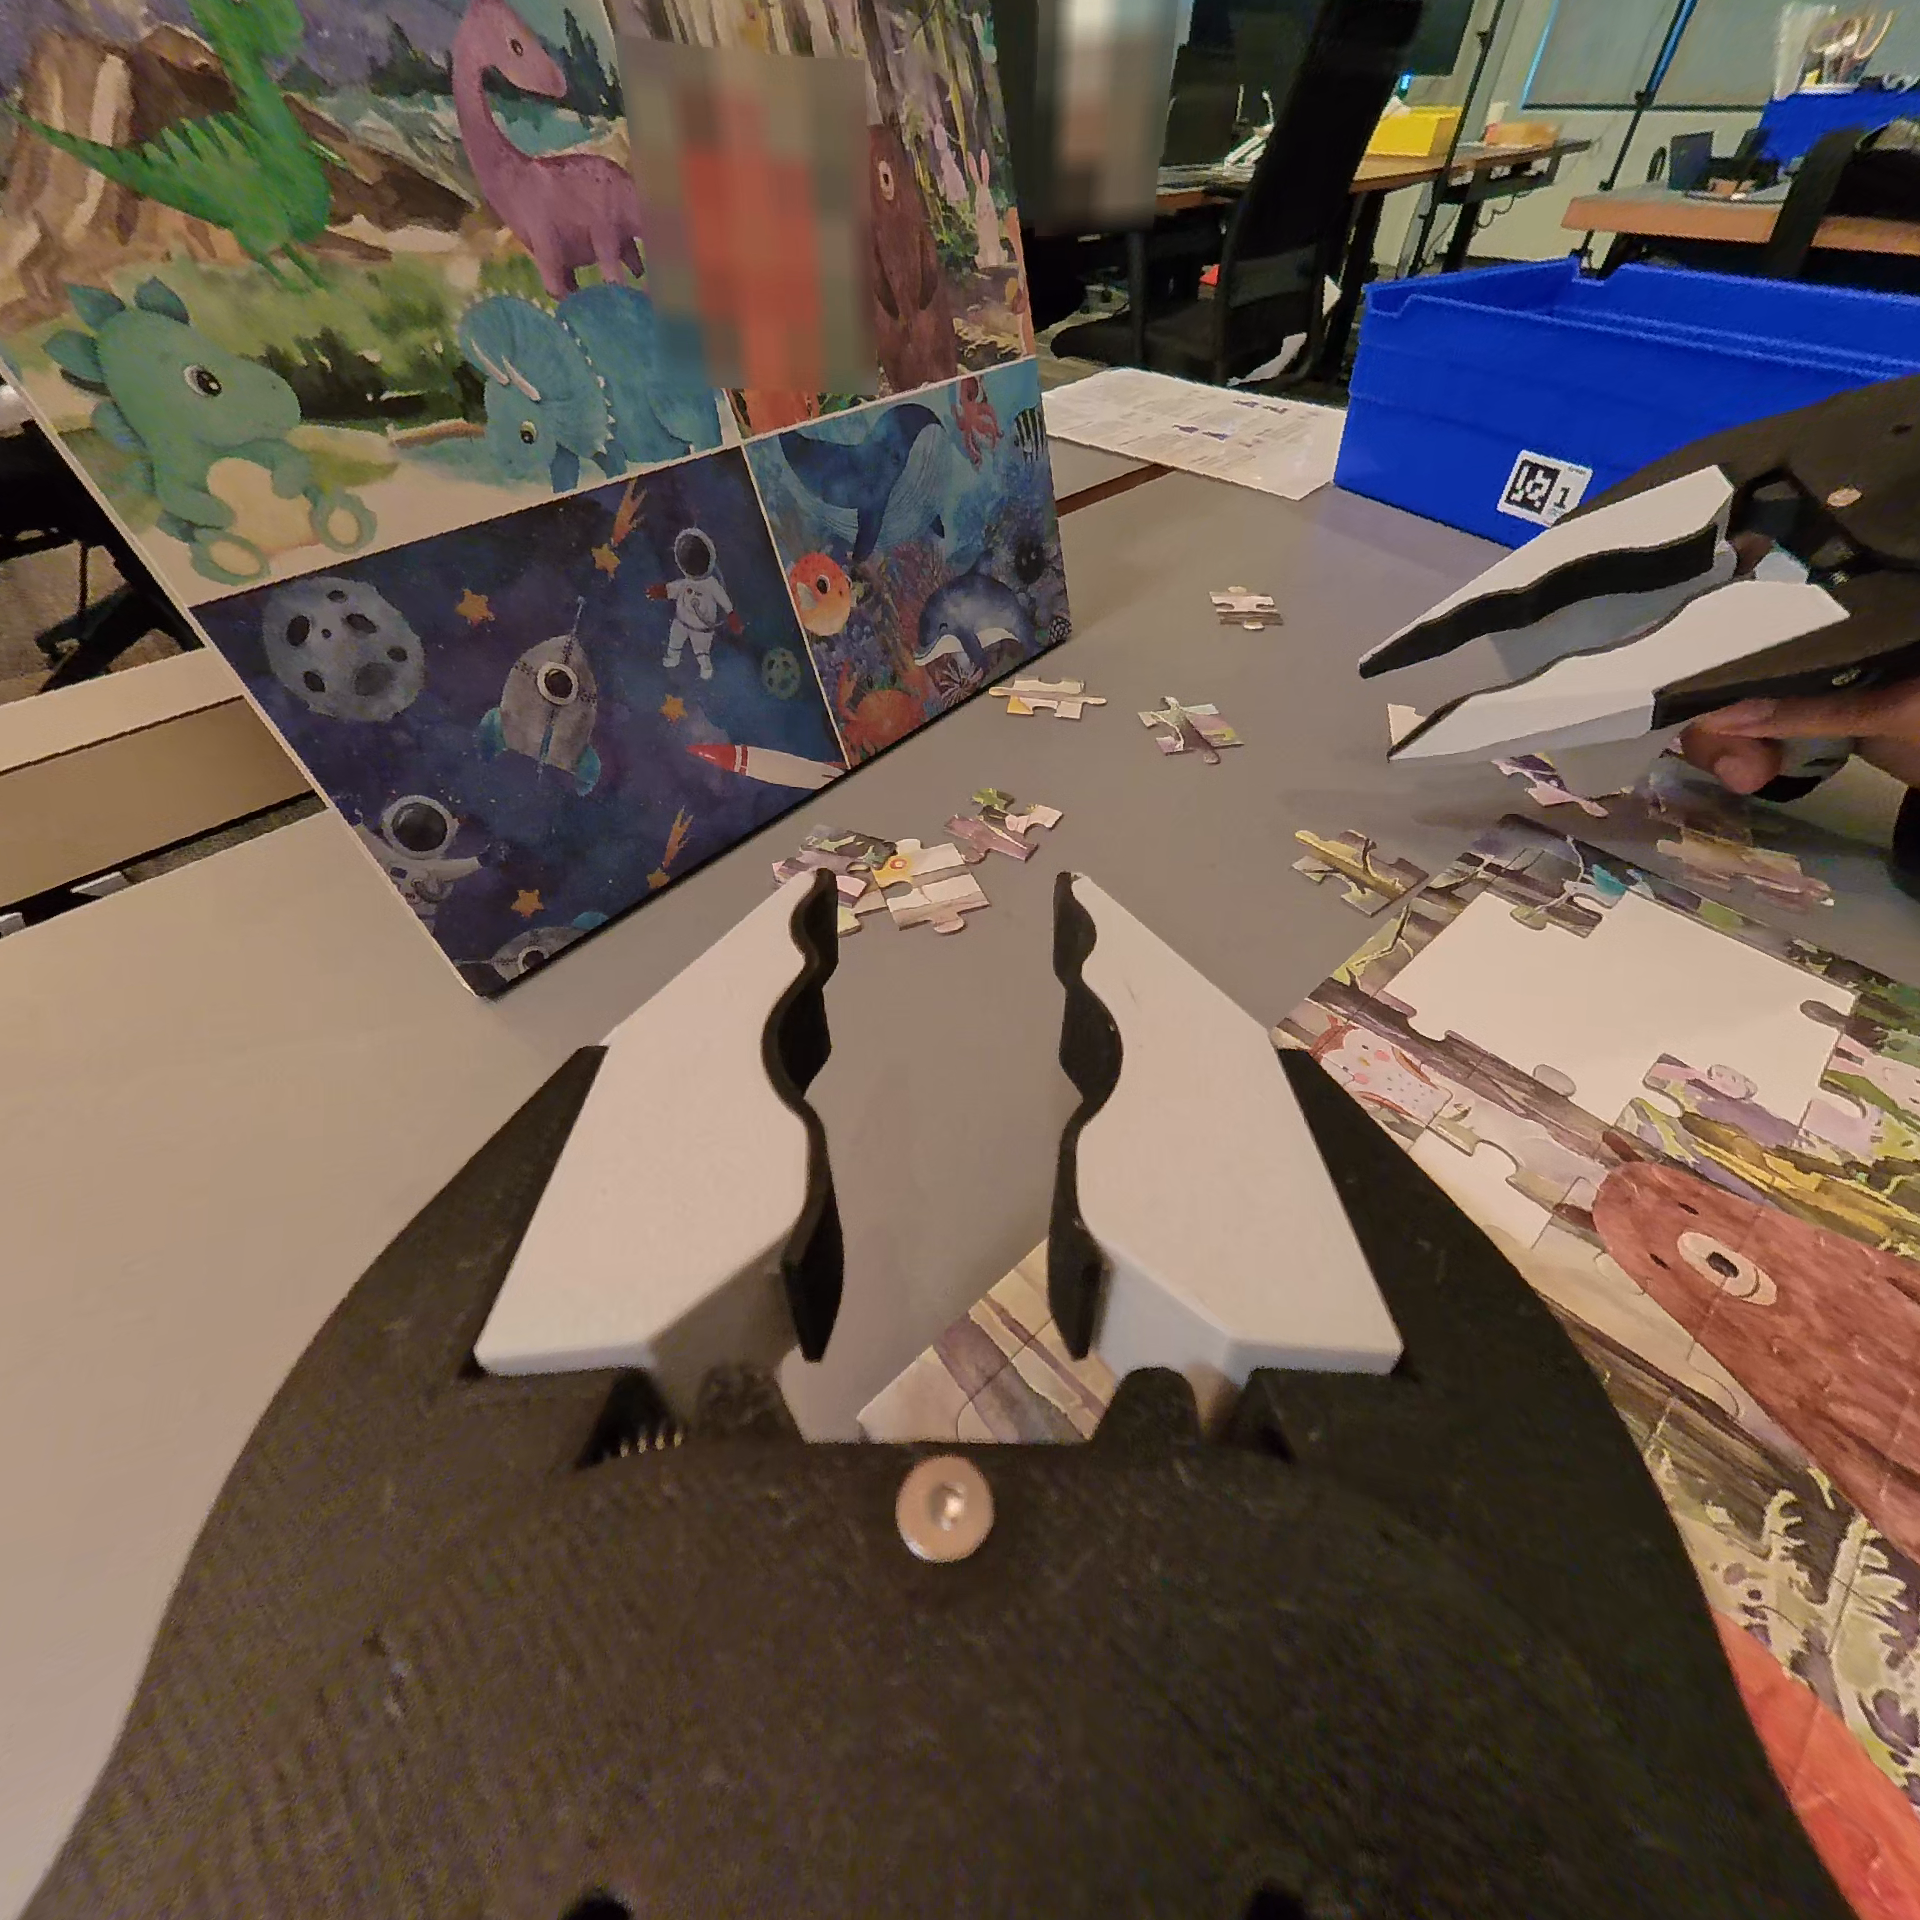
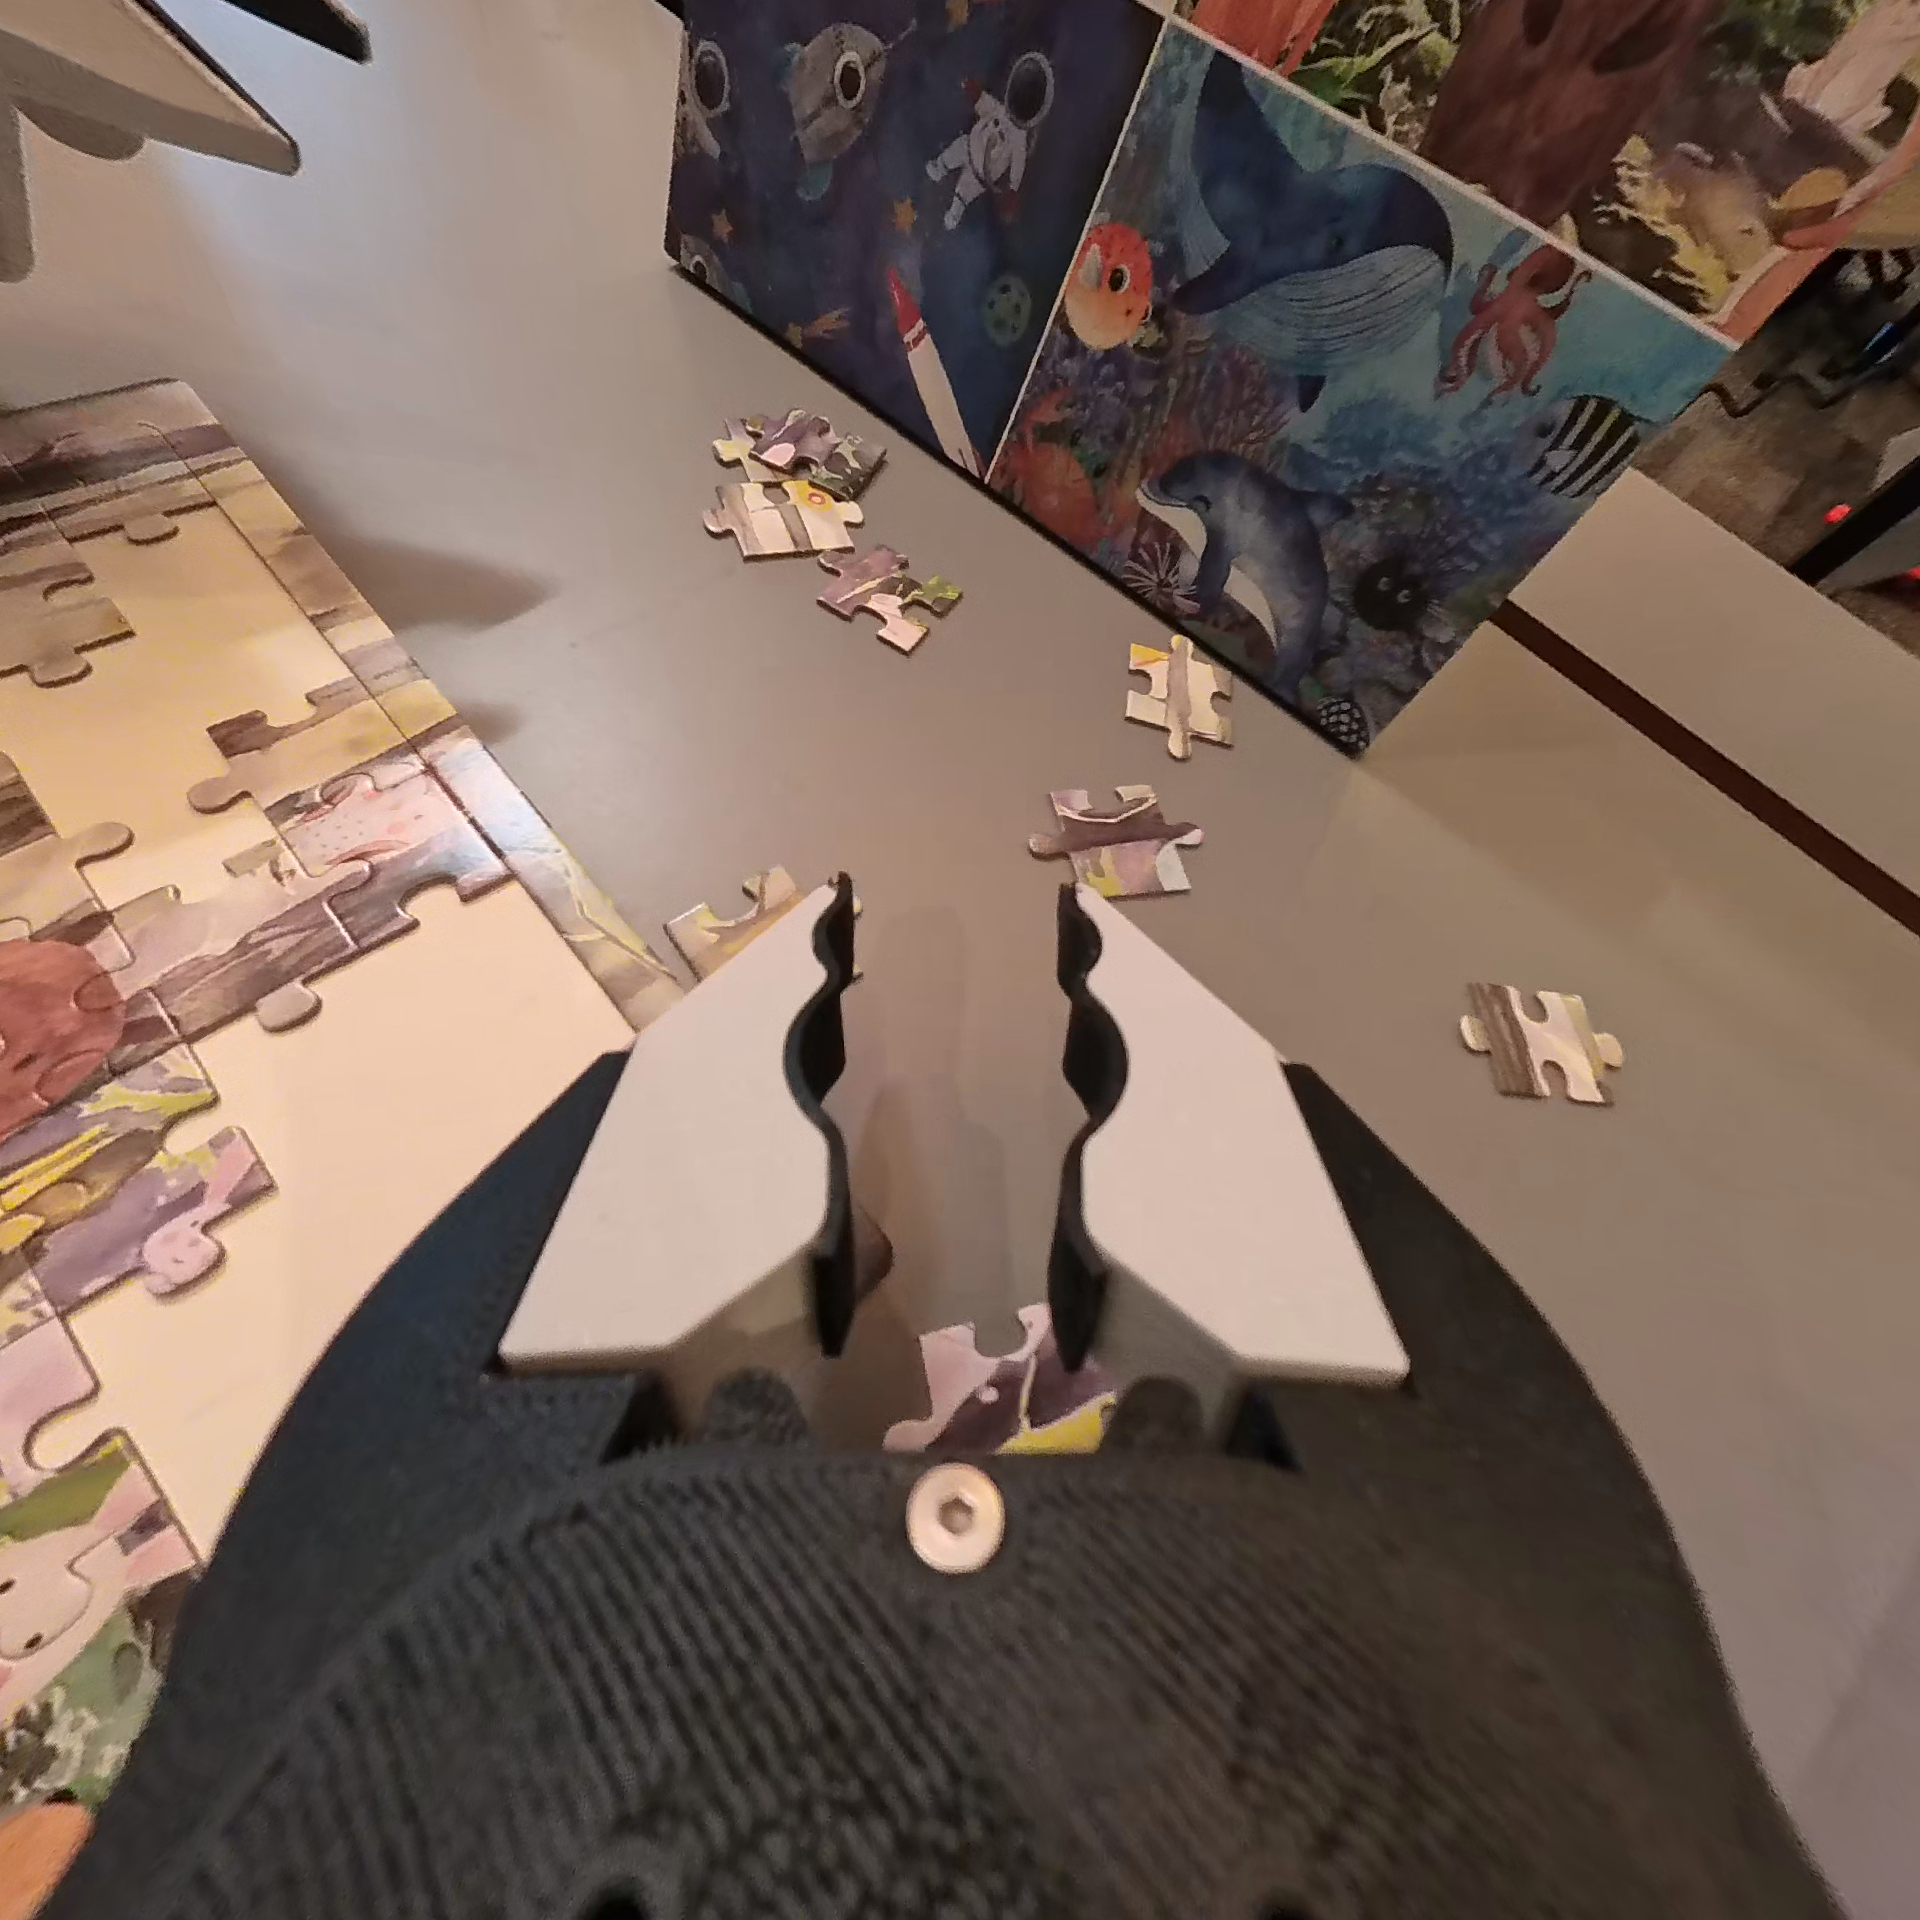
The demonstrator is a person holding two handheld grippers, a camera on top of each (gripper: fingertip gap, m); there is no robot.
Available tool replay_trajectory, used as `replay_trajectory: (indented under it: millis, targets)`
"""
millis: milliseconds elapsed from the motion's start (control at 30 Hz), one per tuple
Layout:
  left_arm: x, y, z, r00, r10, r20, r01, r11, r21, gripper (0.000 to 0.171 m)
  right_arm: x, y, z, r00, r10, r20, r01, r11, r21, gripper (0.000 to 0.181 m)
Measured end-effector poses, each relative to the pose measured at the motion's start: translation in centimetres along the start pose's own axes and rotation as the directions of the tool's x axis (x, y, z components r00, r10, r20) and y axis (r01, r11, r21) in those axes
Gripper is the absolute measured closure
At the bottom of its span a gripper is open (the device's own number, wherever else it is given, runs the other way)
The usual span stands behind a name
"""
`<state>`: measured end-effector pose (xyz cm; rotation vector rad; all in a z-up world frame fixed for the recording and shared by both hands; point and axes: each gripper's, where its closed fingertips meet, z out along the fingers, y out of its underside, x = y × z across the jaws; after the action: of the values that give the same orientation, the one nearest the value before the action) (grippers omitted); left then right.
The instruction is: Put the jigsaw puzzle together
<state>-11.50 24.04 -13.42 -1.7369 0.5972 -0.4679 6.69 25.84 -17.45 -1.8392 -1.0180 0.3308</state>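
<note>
My left gripper (image 1: 945, 904) hovers over the grey table (image 1: 260, 1091) with its jaws parted wide and nothing between them; a corner of the half-built jigsaw puzzle (image 1: 1621, 1195) shows beneath its base. My right gripper (image 2: 956, 914) is spread just as wide and holds nothing, though a loose purple-and-yellow piece (image 2: 1003, 1397) lies on the table under its palm. The left wrist view alone takes in the blue bin (image 1: 1621, 405), the printed sheet (image 1: 1195, 426) beside it, the office desks behind, and my right gripper from the side, held by my hand (image 1: 1766, 743) low over the puzzle's far edge. It also shows the brown bear on the assembled part and the bare white gap in the middle. The right wrist view alone shows the puzzle's left border with open tab slots and the scattered pieces (image 2: 790, 488) more plainly, including one lone piece (image 2: 1543, 1044) well to the right. Both views show the picture box (image 1: 582, 582) propped up near the loose pieces.
</note>
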Motion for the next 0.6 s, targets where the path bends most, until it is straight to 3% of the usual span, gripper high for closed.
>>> replay_trajectory:
  millis: [600]
  targets:
    - [-0.09,0.18,0.15,1.000,-0.011,-0.002,0.011,1.000,-0.014,0.128,-0.43,-0.04,0.18,1.000,-0.024,0.000,0.024,1.000,-0.002,0.144]
